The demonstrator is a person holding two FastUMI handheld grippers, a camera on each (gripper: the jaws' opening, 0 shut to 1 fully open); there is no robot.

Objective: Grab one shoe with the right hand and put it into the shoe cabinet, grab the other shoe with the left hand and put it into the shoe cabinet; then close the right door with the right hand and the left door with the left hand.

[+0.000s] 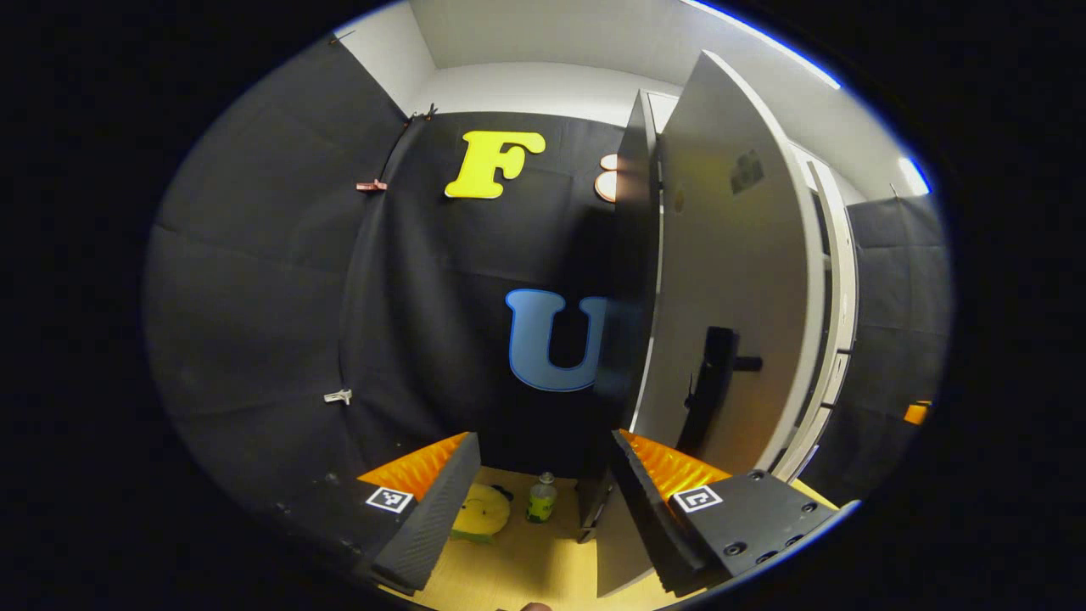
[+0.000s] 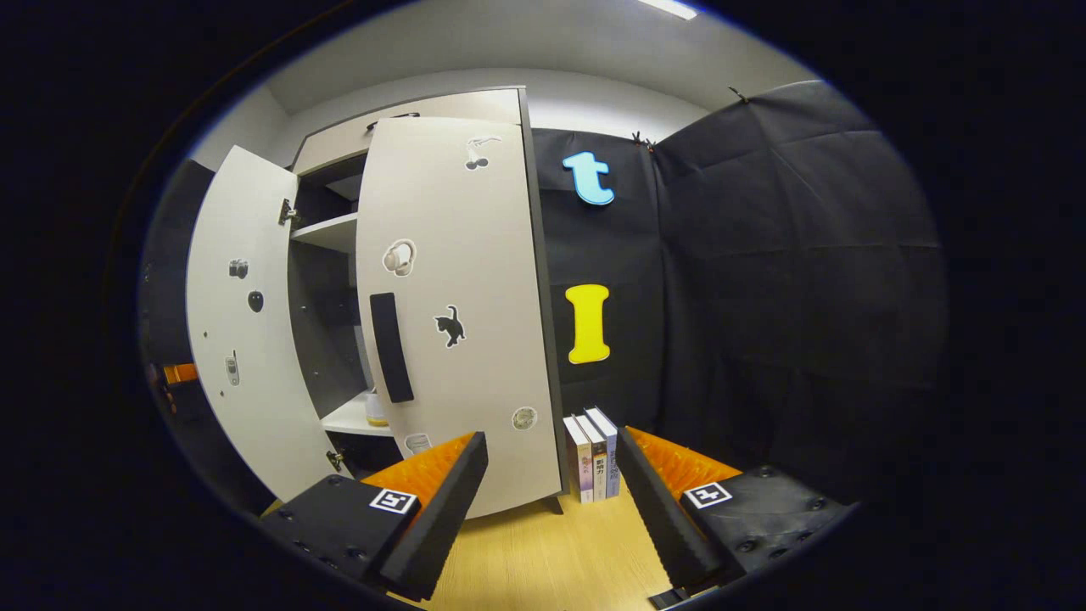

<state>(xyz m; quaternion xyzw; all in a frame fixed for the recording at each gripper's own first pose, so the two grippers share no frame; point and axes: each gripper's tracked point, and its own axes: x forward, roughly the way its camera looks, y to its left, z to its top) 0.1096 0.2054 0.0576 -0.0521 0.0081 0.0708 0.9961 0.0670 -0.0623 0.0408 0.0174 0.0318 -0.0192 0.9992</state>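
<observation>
In the right gripper view the pale shoe cabinet (image 2: 424, 110) stands ahead on the left. Its right door (image 2: 475, 339), with a black handle (image 2: 390, 348), is nearly shut. The left door (image 2: 237, 339) swings wide open. Through the gap I see shelves and a small pale thing (image 2: 374, 409) on the lower shelf, too small to name. My right gripper (image 2: 551, 437) is open and holds nothing, a little in front of the right door's lower corner. In the left gripper view an open door (image 1: 730, 280) with a black handle (image 1: 713, 382) stands just right of my open, unloaded left gripper (image 1: 543, 440).
Three books (image 2: 592, 456) stand upright on the wooden floor (image 2: 551, 552) against the cabinet's right side. Near the cloth wall, the left gripper view has a yellow soft thing (image 1: 482, 511) and a small green bottle (image 1: 541, 499) on the floor.
</observation>
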